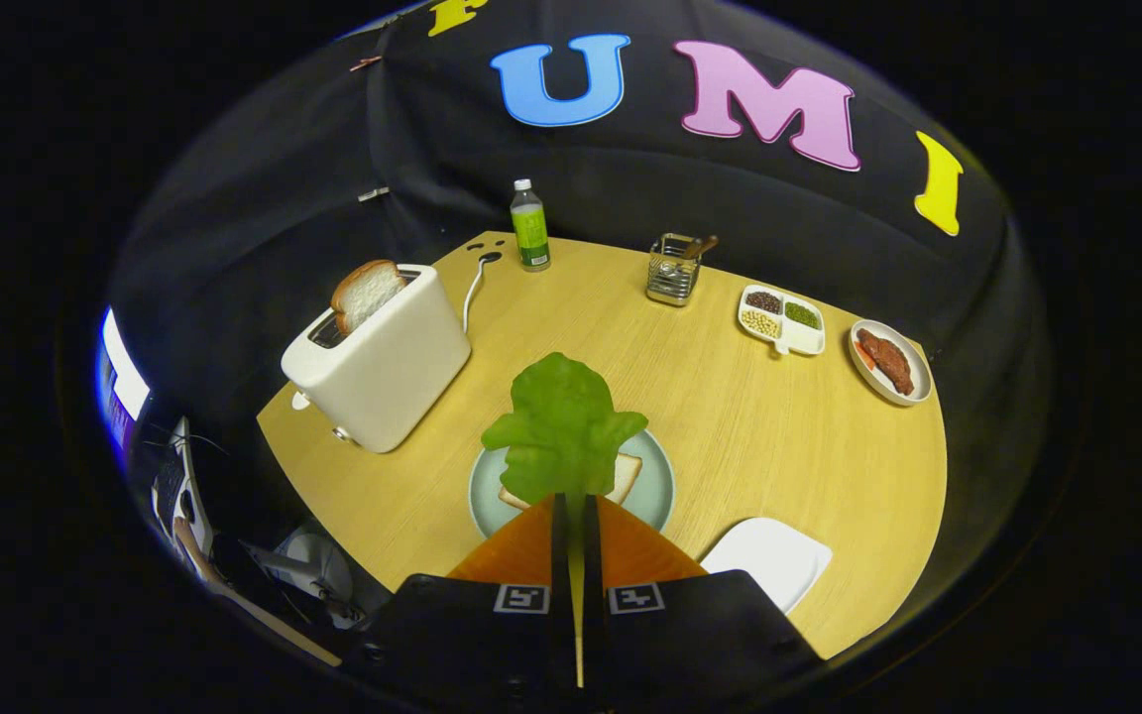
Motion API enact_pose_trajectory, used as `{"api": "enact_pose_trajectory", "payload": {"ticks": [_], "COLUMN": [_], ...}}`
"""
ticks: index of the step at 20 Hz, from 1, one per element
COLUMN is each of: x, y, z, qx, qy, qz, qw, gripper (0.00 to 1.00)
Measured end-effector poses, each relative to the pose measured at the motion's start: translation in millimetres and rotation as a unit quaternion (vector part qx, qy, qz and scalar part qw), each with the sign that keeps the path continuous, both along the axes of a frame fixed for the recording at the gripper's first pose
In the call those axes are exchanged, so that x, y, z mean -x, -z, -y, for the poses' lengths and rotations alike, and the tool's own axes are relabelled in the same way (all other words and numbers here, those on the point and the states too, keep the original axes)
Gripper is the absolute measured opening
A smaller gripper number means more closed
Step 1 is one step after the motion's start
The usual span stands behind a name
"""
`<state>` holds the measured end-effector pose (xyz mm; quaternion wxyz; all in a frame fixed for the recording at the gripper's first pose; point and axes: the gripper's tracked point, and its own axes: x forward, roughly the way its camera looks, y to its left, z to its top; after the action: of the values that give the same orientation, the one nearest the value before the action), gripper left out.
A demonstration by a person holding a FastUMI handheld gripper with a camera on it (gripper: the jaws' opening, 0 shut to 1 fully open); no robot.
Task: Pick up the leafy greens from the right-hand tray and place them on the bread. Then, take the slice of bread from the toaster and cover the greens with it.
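Lettuce leaf (pixel 561 431) pinched in my closed fingers (pixel 577 506), hanging over bread (pixel 623 476) on plate (pixel 658 501). Next: lower, release.

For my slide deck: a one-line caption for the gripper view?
Fingers shut on leafy greens above bread on the plate.
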<state>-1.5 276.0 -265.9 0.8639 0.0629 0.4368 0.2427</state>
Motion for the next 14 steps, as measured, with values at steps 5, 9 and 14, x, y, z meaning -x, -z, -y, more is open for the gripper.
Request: {"api": "enact_pose_trajectory", "payload": {"ticks": [5, 9, 14], "x": [-15.7, -32.2, -41.1], "y": [23.5, 30.1, -4.6], "z": [-20.1, -25.8, -11.6], "qx": [0.02, 0.022, 0.023], "qy": [0.0, 0.032, 0.048], "qz": [-0.011, -0.001, 0.068], "qw": [1.0, 0.999, 0.996], "gripper": [0.07, 0.55, 0.83]}}
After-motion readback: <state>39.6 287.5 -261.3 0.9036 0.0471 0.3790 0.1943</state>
